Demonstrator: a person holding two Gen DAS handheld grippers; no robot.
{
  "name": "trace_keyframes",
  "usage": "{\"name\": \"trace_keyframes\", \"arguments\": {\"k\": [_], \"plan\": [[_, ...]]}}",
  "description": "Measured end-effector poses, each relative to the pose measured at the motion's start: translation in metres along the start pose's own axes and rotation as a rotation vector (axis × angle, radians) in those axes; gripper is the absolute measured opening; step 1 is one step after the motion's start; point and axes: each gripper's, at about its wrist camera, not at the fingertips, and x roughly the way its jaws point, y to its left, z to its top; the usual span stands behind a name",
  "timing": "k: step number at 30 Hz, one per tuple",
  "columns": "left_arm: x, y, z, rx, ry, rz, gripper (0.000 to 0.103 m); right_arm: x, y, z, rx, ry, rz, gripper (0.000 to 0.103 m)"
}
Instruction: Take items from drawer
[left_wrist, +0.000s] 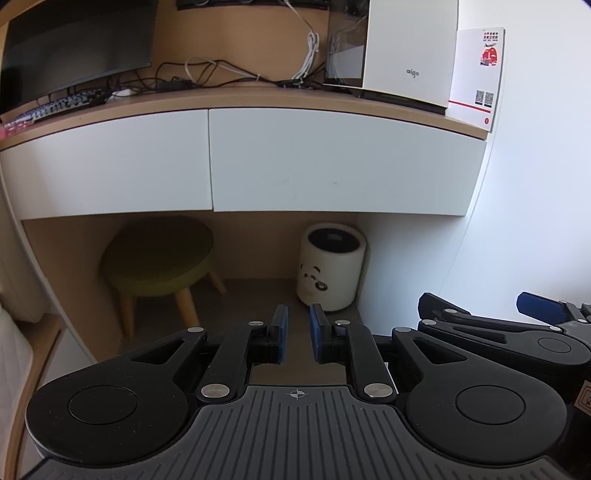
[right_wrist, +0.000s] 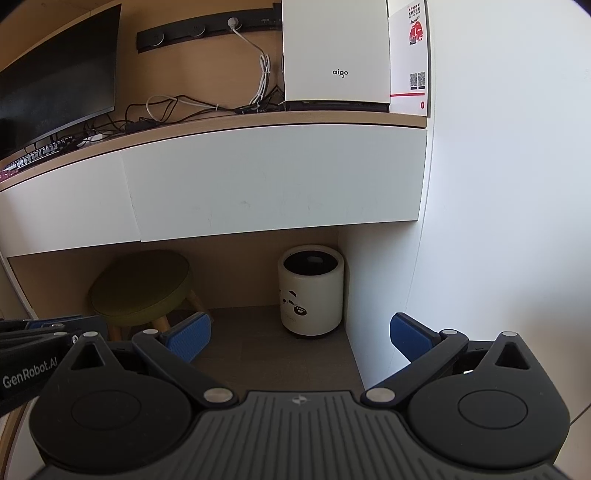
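— Step so far? Both drawers look closed.

— Opening comes first. Right drawer (right_wrist: 273, 181) sits ahead and above, well apart from both tools, with no handle showing (likely a pull from the lower edge).

— Tools?

— Right gripper (right_wrist: 299, 336) spread wide; left gripper (left_wrist: 298, 334) narrowed, holding nothing.

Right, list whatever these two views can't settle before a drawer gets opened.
- Contents of the two white flat-fronted drawers: both shut, fronts hide everything in both views.
- Drawer handles: none visible.
- Inside of the cream cylindrical bin: dark, unreadable.
- Small print on the white-and-red card: too small.
- Black monitor: cut off by the left edge.
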Motion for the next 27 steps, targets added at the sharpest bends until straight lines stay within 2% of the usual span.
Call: {"name": "trace_keyframes", "arguments": {"k": [9, 15, 18, 22, 27], "plan": [[0.006, 0.001, 0.0, -0.007, 0.013, -0.005, 0.016, 0.005, 0.0, -0.001, -0.004, 0.014, 0.003, 0.103], [0.016, 0.009, 0.002, -0.032, 0.029, -0.06, 0.016, 0.011, -0.002, -0.001, -0.004, 0.024, 0.001, 0.103], [0.023, 0.02, 0.005, -0.069, 0.029, -0.086, 0.016, 0.016, -0.001, 0.002, -0.011, 0.03, 0.021, 0.103], [0.036, 0.04, 0.014, -0.116, 0.027, -0.109, 0.017, 0.026, 0.002, 0.006, -0.024, 0.039, 0.003, 0.103], [0.06, 0.069, 0.034, -0.132, -0.001, -0.078, 0.017, 0.042, 0.004, 0.017, -0.009, 0.044, 0.005, 0.103]]}}
